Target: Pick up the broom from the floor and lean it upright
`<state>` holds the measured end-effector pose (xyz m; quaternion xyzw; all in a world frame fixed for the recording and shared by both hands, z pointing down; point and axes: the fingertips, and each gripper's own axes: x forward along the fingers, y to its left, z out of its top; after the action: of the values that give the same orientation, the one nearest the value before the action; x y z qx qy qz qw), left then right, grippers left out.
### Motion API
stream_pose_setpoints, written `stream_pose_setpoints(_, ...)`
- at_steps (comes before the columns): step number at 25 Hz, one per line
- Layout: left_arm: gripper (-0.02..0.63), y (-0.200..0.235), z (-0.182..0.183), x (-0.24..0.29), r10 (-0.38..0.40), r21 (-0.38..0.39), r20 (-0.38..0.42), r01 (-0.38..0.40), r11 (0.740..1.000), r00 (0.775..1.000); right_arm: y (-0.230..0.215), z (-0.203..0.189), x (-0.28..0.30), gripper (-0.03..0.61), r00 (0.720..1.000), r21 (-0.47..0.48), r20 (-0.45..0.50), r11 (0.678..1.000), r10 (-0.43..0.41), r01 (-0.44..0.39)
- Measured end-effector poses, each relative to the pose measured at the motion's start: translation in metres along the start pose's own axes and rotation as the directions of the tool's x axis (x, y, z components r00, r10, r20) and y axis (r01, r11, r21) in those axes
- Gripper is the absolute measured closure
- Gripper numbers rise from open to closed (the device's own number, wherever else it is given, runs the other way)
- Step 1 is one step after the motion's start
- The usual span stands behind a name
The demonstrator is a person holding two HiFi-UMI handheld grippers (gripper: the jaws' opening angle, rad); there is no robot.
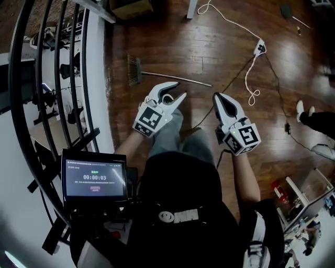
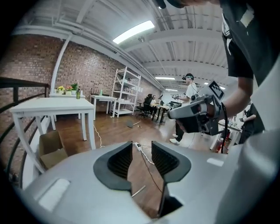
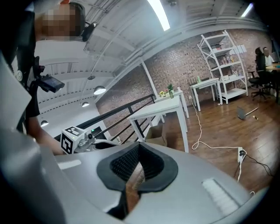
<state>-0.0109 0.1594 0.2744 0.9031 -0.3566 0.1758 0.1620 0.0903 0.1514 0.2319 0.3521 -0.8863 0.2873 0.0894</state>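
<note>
The broom lies flat on the wooden floor, its bristle head (image 1: 135, 70) to the left and its thin handle (image 1: 180, 78) running right. My left gripper (image 1: 176, 92) hovers just short of the handle's middle, open, with nothing between its fingers. Through its gap in the left gripper view (image 2: 142, 151) I see floor and a short stretch of the handle (image 2: 139, 190). My right gripper (image 1: 216, 96) is held to the right of the handle's end, shut on nothing. In the right gripper view (image 3: 139, 147) its tips meet, and the bristles (image 3: 139, 176) show below them.
A black railing (image 1: 44, 78) runs down the left. A white power strip (image 1: 260, 48) with its cord and a black cable (image 1: 238, 73) lie on the floor to the right. A cardboard box (image 1: 131, 7) and a white table leg (image 1: 191, 8) stand behind. Someone's feet (image 1: 304, 109) are at far right.
</note>
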Motion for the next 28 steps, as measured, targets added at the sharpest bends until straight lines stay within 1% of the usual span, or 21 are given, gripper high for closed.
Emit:
stream_pose_setpoints(3,0.370,0.020,-0.039,0.030,-0.063,0.054,-0.088,0.068,0.996,0.994,-0.017,-0.015,0.032,0.574,1.000,0.024,-0.019,1.000,-0.015,0.015)
stream_pose_setpoints(5,0.323,0.027,-0.063,0.040,-0.065,0.108,-0.155,0.082,0.991,0.986,-0.020,-0.022,0.040,0.574,0.999,0.007,-0.044,1.000,-0.022,0.022)
stream_pose_setpoints(7,0.316,0.031,-0.082,0.047,-0.062,0.160,-0.220,0.099,0.982,0.974,-0.019,-0.025,0.041,0.574,0.998,0.004,-0.058,1.000,-0.019,0.019)
stream_pose_setpoints(9,0.316,0.037,-0.115,0.071,-0.071,0.205,-0.300,0.137,0.969,0.951,-0.035,-0.039,0.046,0.574,0.997,0.024,-0.074,1.000,-0.012,0.014)
stream_pose_setpoints(11,0.319,0.045,-0.169,0.113,-0.085,0.222,-0.399,0.186,0.957,0.913,-0.074,-0.072,0.056,0.574,0.994,0.082,-0.106,0.996,-0.007,0.016)
stream_pose_setpoints(12,0.319,0.048,-0.200,0.132,-0.092,0.214,-0.446,0.206,0.955,0.890,-0.095,-0.091,0.062,0.574,0.992,0.121,-0.126,0.993,-0.003,0.018)
stream_pose_setpoints(14,0.324,0.062,-0.259,0.167,-0.091,0.190,-0.520,0.219,0.957,0.849,-0.133,-0.127,0.078,0.574,0.988,0.173,-0.155,0.985,0.007,0.020)
stream_pose_setpoints(17,0.335,0.095,-0.343,0.221,-0.068,0.168,-0.599,0.208,0.964,0.798,-0.180,-0.173,0.110,0.574,0.983,0.179,-0.180,0.984,0.016,0.017)
stream_pose_setpoints(19,0.348,0.117,-0.405,0.248,-0.051,0.164,-0.649,0.205,0.965,0.759,-0.200,-0.207,0.130,0.574,0.982,0.185,-0.186,0.983,0.031,0.004)
stream_pose_setpoints(20,0.348,0.126,-0.436,0.259,-0.047,0.162,-0.673,0.209,0.964,0.738,-0.208,-0.225,0.139,0.574,0.981,0.184,-0.189,0.983,0.037,-0.002)
stream_pose_setpoints(22,0.376,0.135,-0.495,0.279,-0.050,0.166,-0.714,0.238,0.957,0.699,-0.225,-0.260,0.152,0.574,0.978,0.167,-0.206,0.986,0.040,-0.005)
stream_pose_setpoints(23,0.395,0.134,-0.524,0.288,-0.057,0.172,-0.734,0.266,0.948,0.677,-0.233,-0.278,0.155,0.574,0.975,0.158,-0.219,0.987,0.038,-0.003)
stream_pose_setpoints(25,0.401,0.125,-0.584,0.303,-0.072,0.184,-0.780,0.338,0.923,0.622,-0.254,-0.312,0.160,0.574,0.971,0.151,-0.238,0.988,0.027,0.009)
stream_pose_setpoints(27,0.402,0.118,-0.633,0.318,-0.078,0.205,-0.817,0.414,0.887,0.571,-0.278,-0.342,0.165,0.574,0.969,0.162,-0.247,0.986,0.007,0.034)
stream_pose_setpoints(28,0.399,0.114,-0.651,0.325,-0.076,0.220,-0.830,0.450,0.866,0.553,-0.289,-0.354,0.167,0.574,0.968,0.172,-0.250,0.984,-0.003,0.047)
